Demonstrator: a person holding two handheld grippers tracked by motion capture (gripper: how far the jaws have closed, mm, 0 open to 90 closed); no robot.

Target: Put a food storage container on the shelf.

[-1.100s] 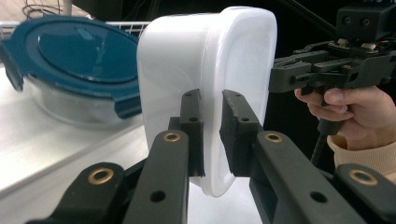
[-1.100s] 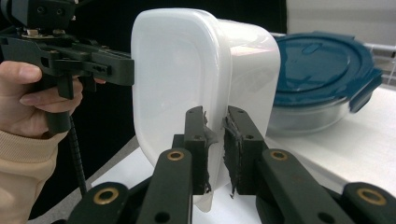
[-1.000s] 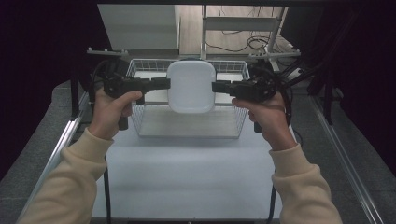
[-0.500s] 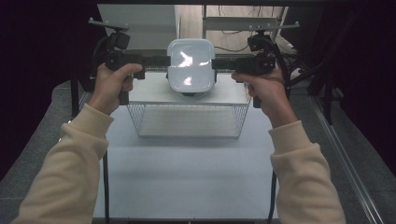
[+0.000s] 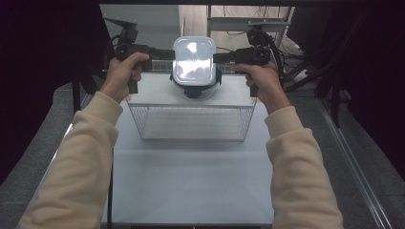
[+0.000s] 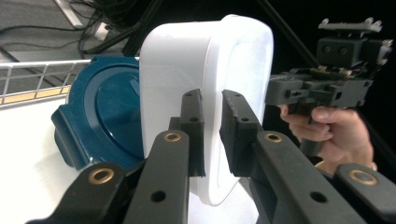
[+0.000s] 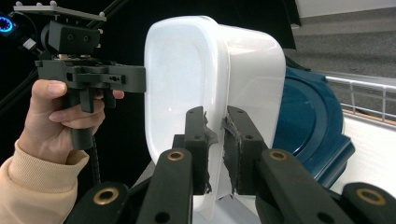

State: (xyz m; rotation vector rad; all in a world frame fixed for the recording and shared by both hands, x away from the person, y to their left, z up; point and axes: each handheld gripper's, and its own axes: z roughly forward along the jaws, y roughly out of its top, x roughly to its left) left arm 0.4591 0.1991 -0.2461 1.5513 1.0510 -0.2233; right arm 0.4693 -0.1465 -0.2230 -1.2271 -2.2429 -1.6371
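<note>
A white translucent rectangular container point(image 5: 193, 58) hangs in the air between my two grippers, its open side up. My left gripper point(image 5: 168, 54) is shut on its left rim, and its pads clamp the wall point(image 6: 212, 135) in the left gripper view. My right gripper point(image 5: 218, 58) is shut on the opposite rim point(image 7: 215, 149). Directly beneath the container lies a dark blue lid point(image 5: 195, 90) on a white surface; the lid point(image 6: 107, 112) sits close behind the container point(image 6: 187, 65). The lid point(image 7: 308, 121) also shows past the container point(image 7: 187, 70).
A wire basket point(image 5: 191, 123) stands on the white table point(image 5: 191, 181) in front of the lid. A wire rail point(image 6: 42, 74) borders the white surface. Cables and metal frame parts point(image 5: 248, 21) lie behind. Dark curtains close both sides.
Both hands have carried the container away from the person, from above the basket's middle to its far side. The blue lid now shows under it.
</note>
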